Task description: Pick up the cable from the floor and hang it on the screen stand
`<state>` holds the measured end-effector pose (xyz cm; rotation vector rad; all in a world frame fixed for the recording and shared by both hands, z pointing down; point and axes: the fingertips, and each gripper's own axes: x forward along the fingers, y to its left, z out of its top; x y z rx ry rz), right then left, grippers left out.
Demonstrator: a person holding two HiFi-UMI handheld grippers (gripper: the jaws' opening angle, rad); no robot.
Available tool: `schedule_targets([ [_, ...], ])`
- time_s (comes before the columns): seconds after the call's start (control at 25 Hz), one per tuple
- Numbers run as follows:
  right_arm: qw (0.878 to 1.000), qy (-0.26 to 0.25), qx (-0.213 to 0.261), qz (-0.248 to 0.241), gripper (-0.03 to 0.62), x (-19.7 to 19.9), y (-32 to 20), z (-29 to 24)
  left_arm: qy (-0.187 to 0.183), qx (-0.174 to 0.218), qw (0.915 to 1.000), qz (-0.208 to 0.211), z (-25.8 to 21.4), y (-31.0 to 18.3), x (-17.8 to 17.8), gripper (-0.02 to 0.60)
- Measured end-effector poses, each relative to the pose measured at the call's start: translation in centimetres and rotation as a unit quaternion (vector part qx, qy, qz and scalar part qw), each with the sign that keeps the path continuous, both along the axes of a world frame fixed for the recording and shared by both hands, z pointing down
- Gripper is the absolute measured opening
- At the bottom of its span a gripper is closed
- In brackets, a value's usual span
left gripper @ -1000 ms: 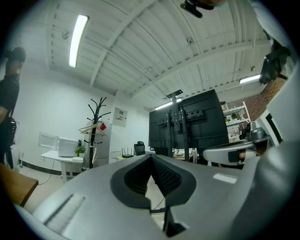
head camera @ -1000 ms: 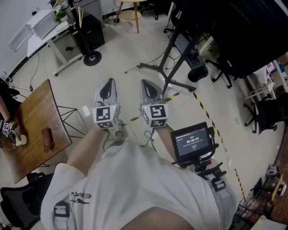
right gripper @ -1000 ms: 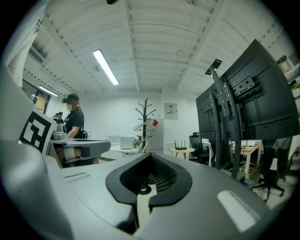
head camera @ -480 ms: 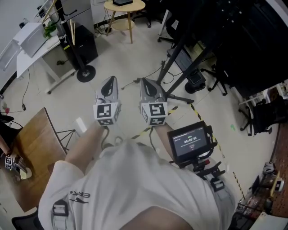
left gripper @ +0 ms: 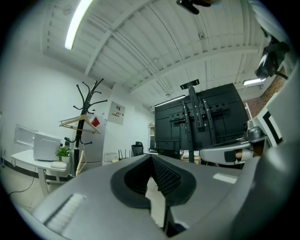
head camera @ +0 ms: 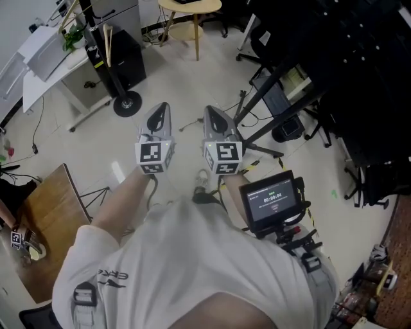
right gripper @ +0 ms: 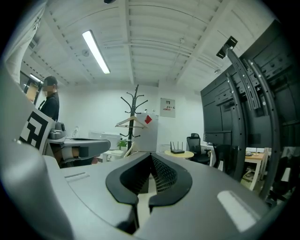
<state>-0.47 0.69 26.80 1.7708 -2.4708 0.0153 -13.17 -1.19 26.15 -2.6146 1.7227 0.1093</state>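
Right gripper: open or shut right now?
Shut: the right gripper shows its fingers meeting at the tips in its own view, nothing between them.

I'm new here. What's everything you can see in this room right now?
screen stand: one, black, right of the grippers
cable: one, dark, thin, on the floor ahead of the grippers
coat stand: one, black, upper left
stool: one, pale wood, top centre
desk: one, white, upper left
table: one, brown wood, lower left
striped tape: yellow-black, on the floor
small display: one, black, on the person's front
left gripper: grey, shut, empty
right gripper: grey, shut, empty
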Motion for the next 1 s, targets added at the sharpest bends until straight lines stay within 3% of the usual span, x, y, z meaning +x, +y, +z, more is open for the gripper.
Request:
schedule_targets([
  [0.36,0.999,-0.008,0.001,-0.042,0.014,3.8,-13.1,0.2,-0.020,-0.005,0.9986,-0.049,0.7,-12.4,3.2,0.003],
  [0.6,0.998,-0.006,-0.006,-0.065,0.014,6.2,-19.5,0.7,-0.022,-0.005,0.9965,-0.081,0.4,-18.1,5.1,0.002],
  [1.0,0.998,-0.002,-0.024,-0.061,0.014,6.7,-23.5,2.1,-0.026,-0.025,0.9957,-0.085,2.1,-22.3,5.1,0.002],
])
